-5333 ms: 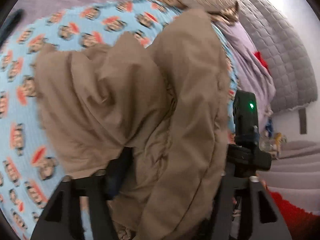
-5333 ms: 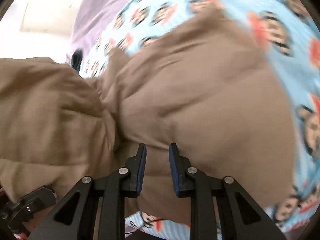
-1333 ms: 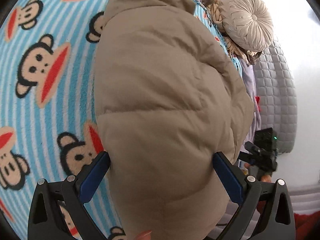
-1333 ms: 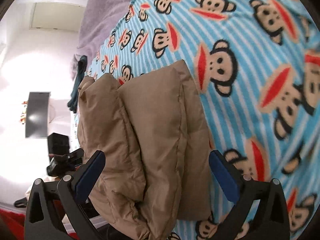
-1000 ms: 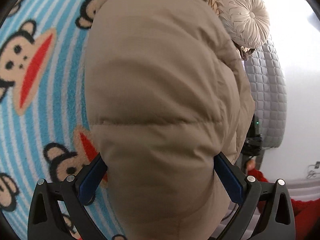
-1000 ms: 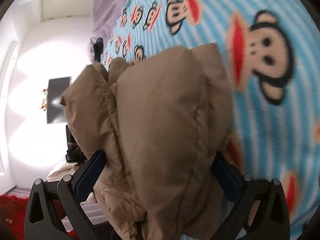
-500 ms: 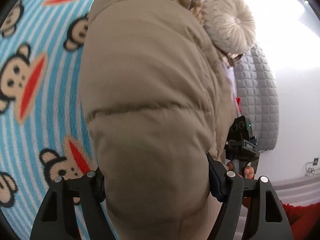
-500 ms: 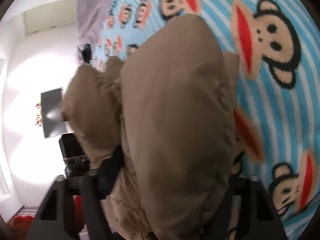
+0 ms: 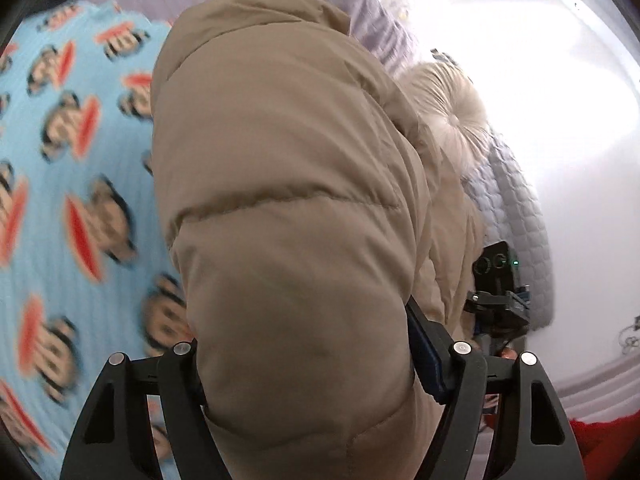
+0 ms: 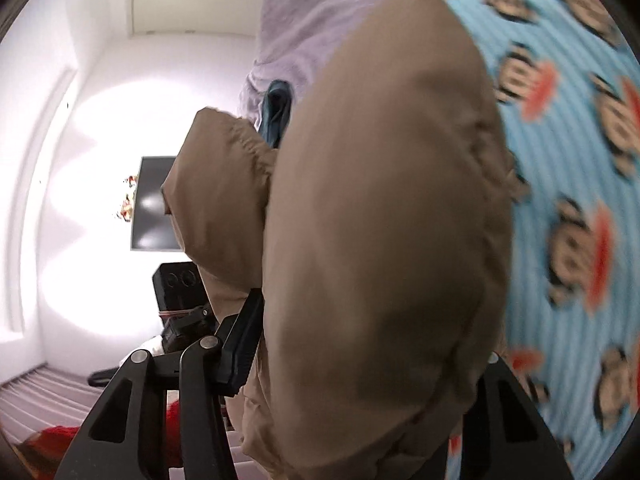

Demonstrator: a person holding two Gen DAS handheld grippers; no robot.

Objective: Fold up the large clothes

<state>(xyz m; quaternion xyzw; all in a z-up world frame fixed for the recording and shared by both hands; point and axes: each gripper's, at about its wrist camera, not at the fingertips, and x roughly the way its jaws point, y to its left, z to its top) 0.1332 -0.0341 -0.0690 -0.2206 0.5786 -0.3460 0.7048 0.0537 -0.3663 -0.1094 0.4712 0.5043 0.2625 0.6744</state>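
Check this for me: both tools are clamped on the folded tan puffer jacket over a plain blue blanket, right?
Not quite. The blanket is not plain: it is blue-striped with a cartoon monkey print, as the left wrist view shows. The rest holds: the left tool and the right tool each grip the folded tan puffer jacket.

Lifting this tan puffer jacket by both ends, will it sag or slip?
The puffer jacket bulges between the left gripper, so it is probably soft and compressible. Its smooth shell may slip. The right gripper is closing on thick padding, likely light for its bulk.
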